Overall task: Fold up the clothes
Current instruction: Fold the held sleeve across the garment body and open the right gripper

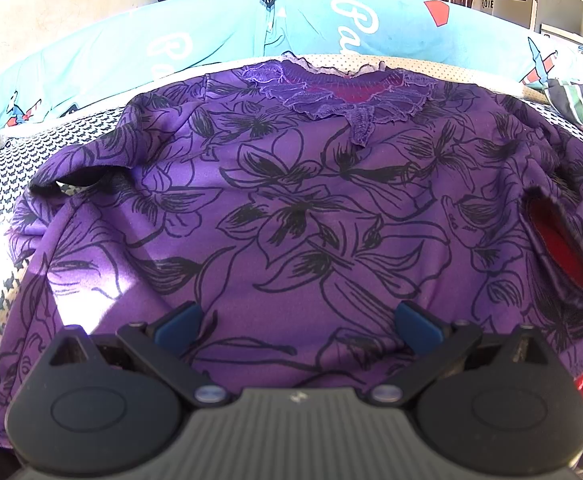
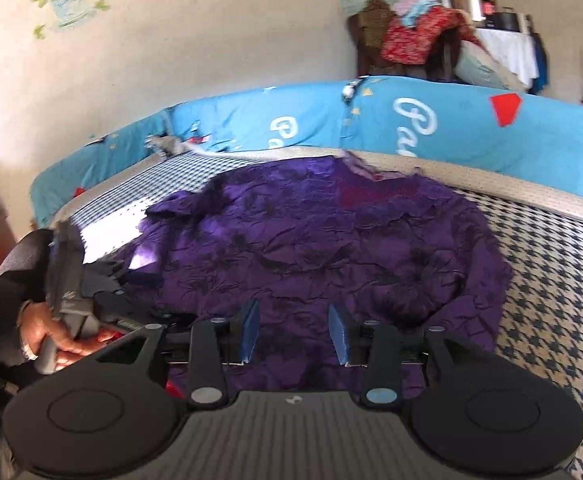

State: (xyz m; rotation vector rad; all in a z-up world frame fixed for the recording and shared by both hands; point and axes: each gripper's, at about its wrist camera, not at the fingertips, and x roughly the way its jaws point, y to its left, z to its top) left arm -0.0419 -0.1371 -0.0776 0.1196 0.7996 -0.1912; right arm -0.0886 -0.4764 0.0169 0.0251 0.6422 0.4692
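A purple top with black flower outlines [image 1: 291,200] lies spread front-up on the bed, its lace collar [image 1: 331,96] at the far side. One sleeve [image 1: 559,248] on the right shows a red lining, and the other sleeve [image 1: 71,176] lies bunched at the left. My left gripper [image 1: 297,324] hovers over the near hem, open, with its blue pads [image 1: 179,322] wide apart and nothing pinched. In the right wrist view the same top [image 2: 331,248] looks dark and blurred. My right gripper [image 2: 294,332] is open above its near edge, and only fabric shows through the gap.
A houndstooth sheet [image 2: 551,280] covers the bed. A blue rolled quilt with white lettering [image 1: 211,40] runs along the far edge. A striped cloth [image 1: 579,100] lies at the far right. A person's hand [image 2: 51,340] grips a handle at the left. Clothes are piled on a chair [image 2: 411,40].
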